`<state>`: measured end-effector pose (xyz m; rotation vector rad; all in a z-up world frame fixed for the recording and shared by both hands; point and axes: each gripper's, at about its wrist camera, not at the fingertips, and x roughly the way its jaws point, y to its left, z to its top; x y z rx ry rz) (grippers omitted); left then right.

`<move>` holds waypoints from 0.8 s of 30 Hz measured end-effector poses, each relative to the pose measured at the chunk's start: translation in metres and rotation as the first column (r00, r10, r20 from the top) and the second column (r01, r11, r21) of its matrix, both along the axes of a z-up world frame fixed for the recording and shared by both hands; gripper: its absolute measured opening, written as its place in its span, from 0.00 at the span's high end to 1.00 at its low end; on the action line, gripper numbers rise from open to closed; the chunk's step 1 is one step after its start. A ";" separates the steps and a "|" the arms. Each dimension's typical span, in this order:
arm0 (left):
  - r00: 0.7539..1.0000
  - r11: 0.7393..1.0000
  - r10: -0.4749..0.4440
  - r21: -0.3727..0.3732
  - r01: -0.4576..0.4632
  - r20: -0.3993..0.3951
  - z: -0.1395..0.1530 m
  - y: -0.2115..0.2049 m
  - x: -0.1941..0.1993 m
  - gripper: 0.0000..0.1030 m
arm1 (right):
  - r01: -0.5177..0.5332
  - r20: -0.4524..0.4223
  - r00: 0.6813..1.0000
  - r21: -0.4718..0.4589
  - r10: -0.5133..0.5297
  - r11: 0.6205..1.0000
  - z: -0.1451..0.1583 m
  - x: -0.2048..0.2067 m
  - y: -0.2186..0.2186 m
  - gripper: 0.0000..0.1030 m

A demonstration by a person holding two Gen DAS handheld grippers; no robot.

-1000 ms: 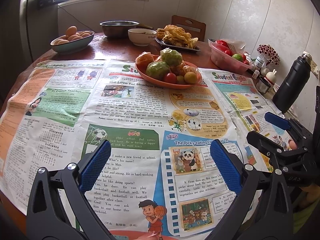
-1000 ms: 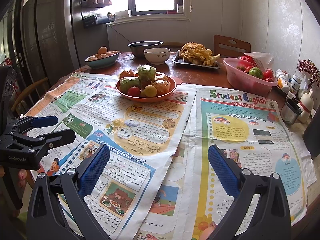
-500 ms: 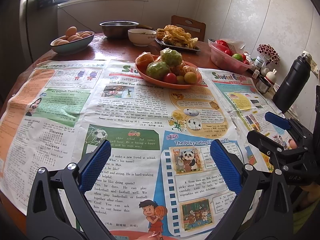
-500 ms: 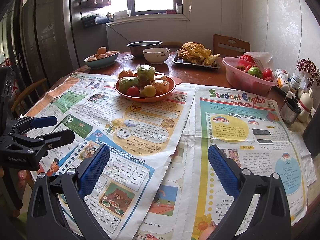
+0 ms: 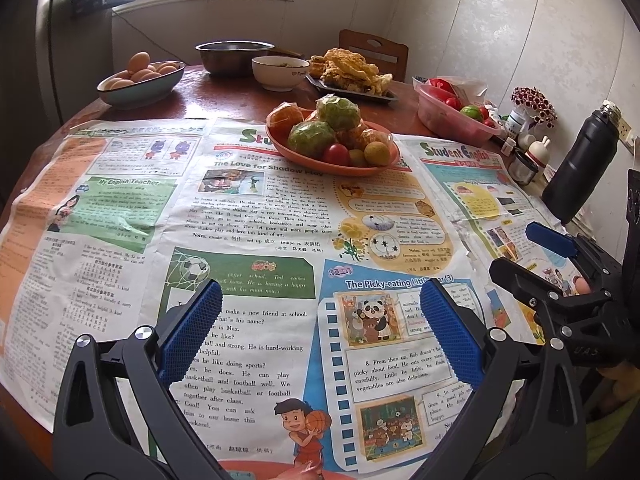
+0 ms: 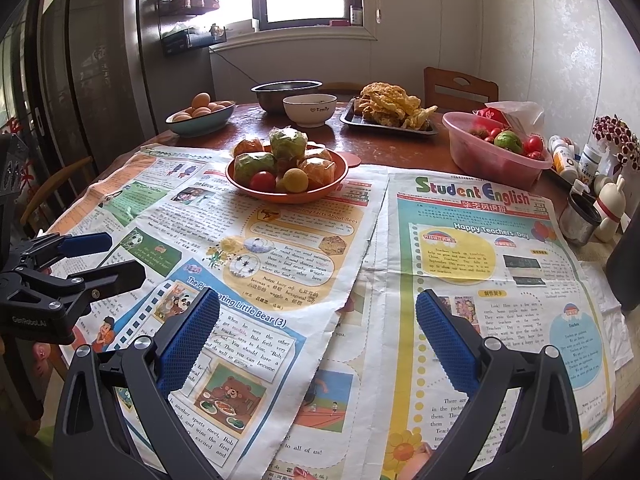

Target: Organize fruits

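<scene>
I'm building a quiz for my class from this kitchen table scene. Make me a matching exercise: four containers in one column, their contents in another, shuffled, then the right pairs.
Containers
1. orange plate
2. pink basin
3. teal bowl
4. dark tray

Contents
A. brown eggs
B. pile of fried food
C. wrapped green and orange fruits with a cherry tomato
D. small red tomatoes and one green fruit

Pairs: 1-C, 2-D, 3-A, 4-B

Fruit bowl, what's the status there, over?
Both tongs open, empty: left, right. Fruit bowl full, untouched, far side of newspaper. Nothing in the way.
</scene>
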<state>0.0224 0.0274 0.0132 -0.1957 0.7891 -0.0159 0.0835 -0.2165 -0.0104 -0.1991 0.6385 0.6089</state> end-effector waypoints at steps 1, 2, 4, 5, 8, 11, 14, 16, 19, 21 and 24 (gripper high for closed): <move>1.000 1.000 0.003 0.006 -0.003 0.002 0.000 0.000 0.000 0.09 | 0.000 -0.001 1.000 0.000 0.000 1.000 0.000 0.000 0.000 0.04; 1.000 1.000 0.005 0.007 -0.005 0.002 0.000 0.000 0.000 0.09 | 0.003 -0.002 1.000 -0.001 -0.003 1.000 -0.001 0.001 0.000 0.04; 1.000 1.000 0.016 0.012 -0.016 0.001 0.000 0.000 0.000 0.09 | 0.006 -0.003 1.000 -0.001 -0.006 1.000 -0.002 0.002 -0.001 0.04; 1.000 1.000 0.019 0.014 -0.019 0.000 0.000 0.000 0.001 0.09 | 0.007 -0.003 1.000 -0.002 -0.007 1.000 -0.002 0.002 -0.001 0.04; 0.999 0.999 0.043 0.027 -0.043 0.004 0.001 0.003 0.001 0.09 | 0.010 -0.004 1.000 -0.002 -0.010 1.000 -0.002 0.004 -0.002 0.04; 0.997 0.997 0.073 0.026 -0.074 0.026 0.006 0.007 -0.001 0.09 | 0.015 -0.007 1.000 -0.005 -0.015 1.000 -0.004 0.006 -0.002 0.04; 0.992 0.992 0.114 0.052 -0.117 0.057 0.015 0.010 -0.003 0.09 | 0.020 -0.011 1.000 -0.004 -0.020 1.000 -0.005 0.010 -0.004 0.04; 0.988 0.988 0.134 0.069 -0.139 0.074 0.020 0.012 -0.003 0.09 | 0.029 -0.018 0.999 -0.004 -0.029 1.000 -0.006 0.014 -0.005 0.04; 0.993 0.992 0.117 0.043 -0.118 0.026 0.020 0.023 0.007 0.09 | 0.044 -0.024 0.999 -0.003 -0.044 0.999 -0.006 0.023 -0.010 0.04; 0.992 0.992 0.123 0.039 -0.123 -0.021 0.017 0.040 0.020 0.09 | 0.059 -0.037 0.998 -0.018 -0.060 0.998 -0.004 0.035 -0.016 0.04; 0.985 0.978 0.165 0.138 -0.158 -0.047 0.012 0.071 0.044 0.09 | 0.118 -0.053 0.991 -0.082 -0.123 0.990 -0.003 0.069 -0.028 0.04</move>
